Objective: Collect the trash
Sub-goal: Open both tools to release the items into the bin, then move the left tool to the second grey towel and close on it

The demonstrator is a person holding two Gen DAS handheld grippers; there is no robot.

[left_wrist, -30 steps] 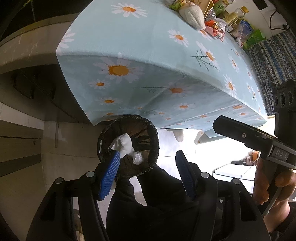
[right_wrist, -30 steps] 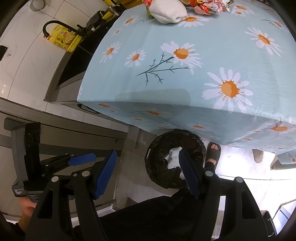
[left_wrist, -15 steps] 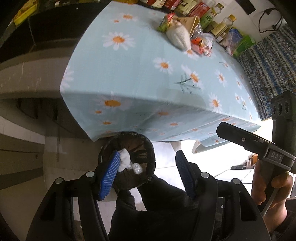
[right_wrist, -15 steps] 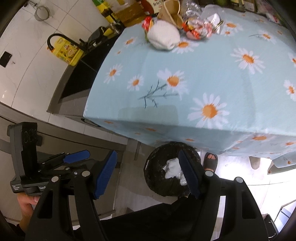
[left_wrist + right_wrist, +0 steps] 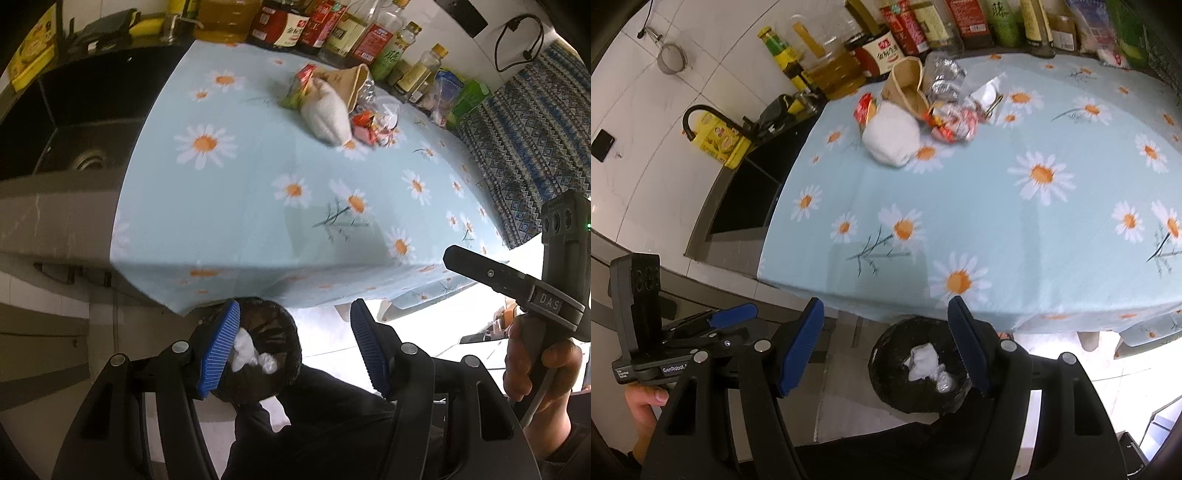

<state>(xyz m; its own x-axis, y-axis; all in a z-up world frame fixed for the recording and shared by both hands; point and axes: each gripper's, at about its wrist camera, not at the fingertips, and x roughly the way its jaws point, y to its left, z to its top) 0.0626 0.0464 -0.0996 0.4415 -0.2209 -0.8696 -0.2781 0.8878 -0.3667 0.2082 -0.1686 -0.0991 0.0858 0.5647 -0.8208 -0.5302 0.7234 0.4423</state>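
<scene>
Both claws are spread wide with nothing between their blue pads: the left gripper [image 5: 295, 350] and the right gripper [image 5: 886, 349] each hang over the near edge of a table draped in a daisy-print tablecloth [image 5: 258, 206]. Below that edge, on the floor, stands a black-lined trash bin [image 5: 919, 365] with crumpled white tissue [image 5: 923, 362] and a scrap of clear wrap lying inside it. From the left wrist the bin [image 5: 258, 354] sits partly behind the left pad, its far rim tucked under the cloth's overhang; from the right wrist the whole mouth shows, just inside the right pad.

Only the right wrist view shows the black faucet [image 5: 701, 118] and the yellow box beside it; only the left wrist view shows the patterned blue fabric [image 5: 524, 155] at the table's right end and the other claw's handle held in a hand [image 5: 539, 362].

Remaining trash lies well apart from the bin, at the far side of the table: a white cloth-like bundle [image 5: 892, 134], a brown paper cup [image 5: 905, 86] on its side, red snack wrappers [image 5: 951, 122] and crinkled clear plastic, all just before a row of bottles [image 5: 923, 26]. Between that cluster and the near edge the cloth is bare. A dark sink [image 5: 81, 122] borders the table's left edge
</scene>
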